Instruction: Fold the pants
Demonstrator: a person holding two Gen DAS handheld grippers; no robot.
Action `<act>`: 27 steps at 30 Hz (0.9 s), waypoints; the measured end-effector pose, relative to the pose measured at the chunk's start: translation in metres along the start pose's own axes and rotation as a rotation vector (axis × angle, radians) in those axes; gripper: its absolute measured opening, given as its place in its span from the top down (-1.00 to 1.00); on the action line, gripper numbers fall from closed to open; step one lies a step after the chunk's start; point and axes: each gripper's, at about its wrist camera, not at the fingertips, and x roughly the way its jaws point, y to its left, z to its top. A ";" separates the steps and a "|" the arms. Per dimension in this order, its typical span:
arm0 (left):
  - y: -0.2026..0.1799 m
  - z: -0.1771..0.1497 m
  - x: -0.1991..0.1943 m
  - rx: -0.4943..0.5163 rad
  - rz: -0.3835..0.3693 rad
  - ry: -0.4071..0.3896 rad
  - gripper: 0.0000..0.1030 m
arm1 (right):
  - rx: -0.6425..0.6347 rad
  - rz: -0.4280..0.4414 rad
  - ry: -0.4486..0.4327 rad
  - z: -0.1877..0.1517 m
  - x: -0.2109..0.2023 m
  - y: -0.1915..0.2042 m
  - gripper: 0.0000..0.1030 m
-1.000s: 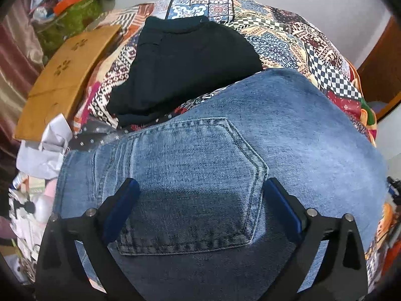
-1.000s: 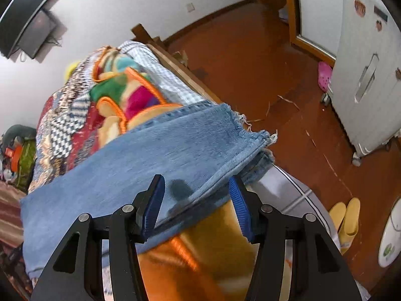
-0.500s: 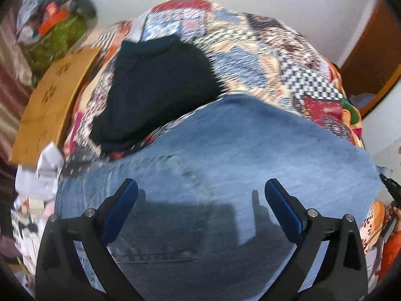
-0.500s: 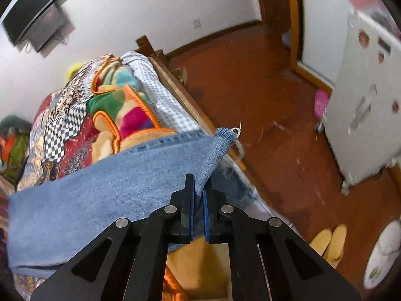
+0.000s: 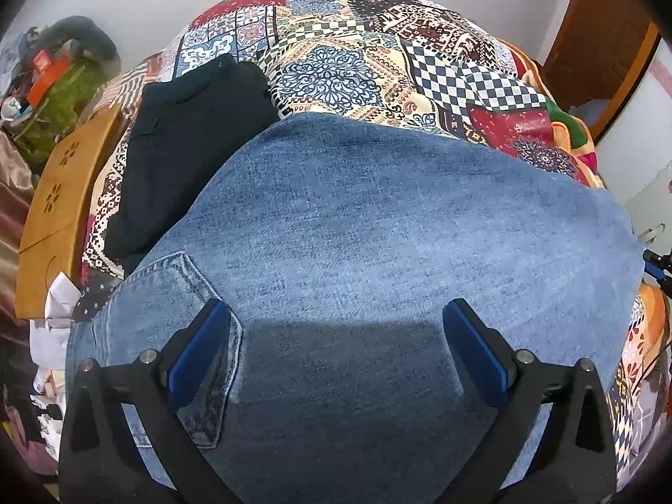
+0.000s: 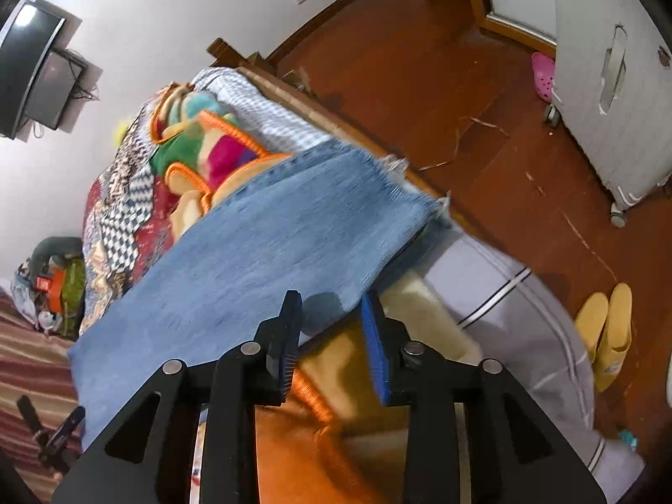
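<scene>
blue denim jeans [image 5: 399, 218] spread flat across the bed, back pocket up, frayed hem at the edge

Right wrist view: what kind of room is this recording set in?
Most likely a home bedroom. Blue denim jeans lie on a bed covered by a patchwork patterned quilt, a dark flat screen hangs on the white wall, and yellow slippers sit on the reddish wooden floor.

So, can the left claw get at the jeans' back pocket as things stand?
Probably yes. The left claw is open above the jeans, and the back pocket lies flat, partly under its left finger. Nothing covers it; the black garment lies further back.
</scene>
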 end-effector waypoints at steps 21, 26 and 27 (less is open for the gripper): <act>-0.004 -0.001 0.001 0.004 0.002 -0.024 -1.00 | -0.039 -0.016 -0.103 -0.002 0.031 0.025 0.74; -0.003 0.000 -0.004 0.010 -0.021 -0.021 -1.00 | -0.133 -0.055 -0.192 -0.001 0.008 0.045 0.81; -0.002 0.000 -0.008 0.007 -0.026 -0.029 -1.00 | -0.152 -0.054 -0.214 0.000 0.000 0.050 0.81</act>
